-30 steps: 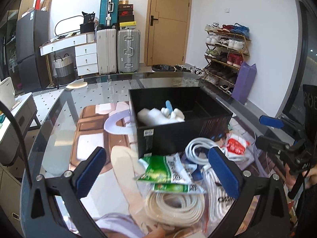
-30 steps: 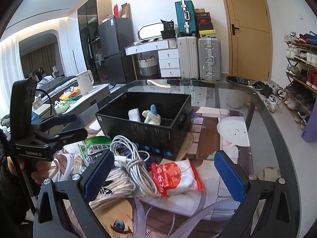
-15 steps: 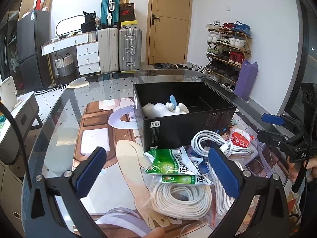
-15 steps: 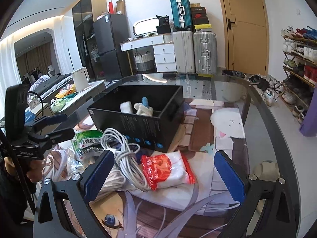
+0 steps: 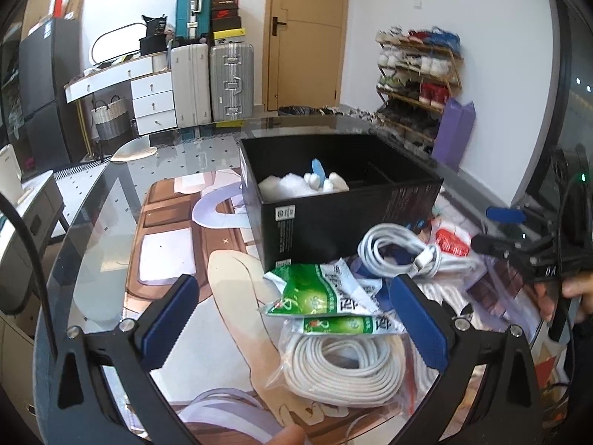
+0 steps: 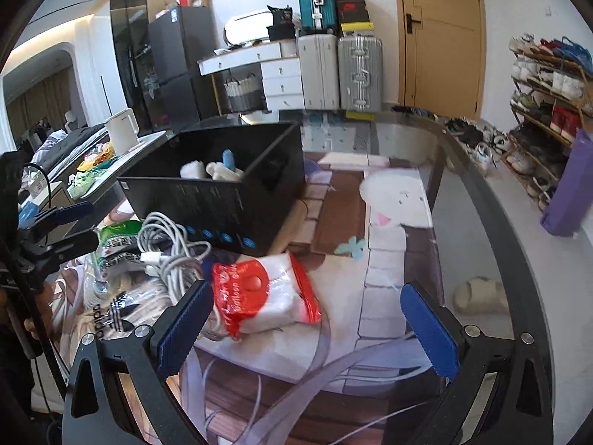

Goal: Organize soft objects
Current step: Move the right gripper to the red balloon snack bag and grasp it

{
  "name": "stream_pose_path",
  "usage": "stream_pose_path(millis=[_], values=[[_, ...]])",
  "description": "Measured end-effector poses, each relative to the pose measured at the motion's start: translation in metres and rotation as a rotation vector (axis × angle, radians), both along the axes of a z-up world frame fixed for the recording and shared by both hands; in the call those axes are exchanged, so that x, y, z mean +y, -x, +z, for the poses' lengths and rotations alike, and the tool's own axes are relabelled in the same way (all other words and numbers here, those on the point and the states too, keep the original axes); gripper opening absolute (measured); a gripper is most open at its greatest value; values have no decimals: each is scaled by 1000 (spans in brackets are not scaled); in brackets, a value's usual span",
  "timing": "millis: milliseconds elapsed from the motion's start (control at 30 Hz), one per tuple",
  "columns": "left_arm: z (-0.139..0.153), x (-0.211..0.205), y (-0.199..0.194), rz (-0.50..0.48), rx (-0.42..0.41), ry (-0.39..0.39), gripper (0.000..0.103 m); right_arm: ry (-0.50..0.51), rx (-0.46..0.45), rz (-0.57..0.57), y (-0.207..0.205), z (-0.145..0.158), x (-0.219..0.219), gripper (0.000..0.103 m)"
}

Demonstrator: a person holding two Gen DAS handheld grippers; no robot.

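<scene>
Left gripper (image 5: 292, 319): fingers spread wide, nothing between the pads, held above the near edge of the glass table (image 5: 111, 193). Directly ahead of it lie the green packets (image 5: 318, 296), which rest partly on a bagged coil of white rope (image 5: 341, 367).

Right gripper (image 6: 307, 322): fingers spread wide, empty. The red-and-white packet (image 6: 259, 293) lies flat on the table between the fingers, closer to the left pad, not touching either pad.

Black box (image 5: 333, 204): stands open on the table beyond the pile. Its left compartment holds white soft items (image 5: 296, 185) and a blue piece (image 5: 317, 168); the contents of the other compartment cannot be seen.

White cable bundle (image 5: 404, 252): loosely coiled, lying against the near wall of the box, between the green packets and the red-and-white packet.

A printed mat (image 6: 393, 200) lies under the glass
</scene>
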State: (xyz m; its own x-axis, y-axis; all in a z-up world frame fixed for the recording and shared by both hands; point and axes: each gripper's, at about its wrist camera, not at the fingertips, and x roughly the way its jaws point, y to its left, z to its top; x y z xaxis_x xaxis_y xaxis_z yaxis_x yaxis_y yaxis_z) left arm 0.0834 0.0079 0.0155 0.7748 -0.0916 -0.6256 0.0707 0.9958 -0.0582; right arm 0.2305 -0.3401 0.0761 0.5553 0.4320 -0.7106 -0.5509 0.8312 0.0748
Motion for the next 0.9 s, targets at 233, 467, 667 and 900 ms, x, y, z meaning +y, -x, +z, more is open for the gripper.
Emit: stream_pose_path(millis=[233, 467, 667, 900], values=[[-6, -4, -1, 5, 29, -41, 103, 36, 28, -17, -5, -6, 6, 102], [-8, -5, -1, -2, 36, -45, 103, 73, 32, -9, -3, -10, 15, 102], [-10, 0, -3, -11, 57, -10, 103, 79, 40, -37, -5, -11, 14, 102], [-10, 1, -3, -12, 55, -13, 103, 75, 29, -17, -1, -10, 18, 102]])
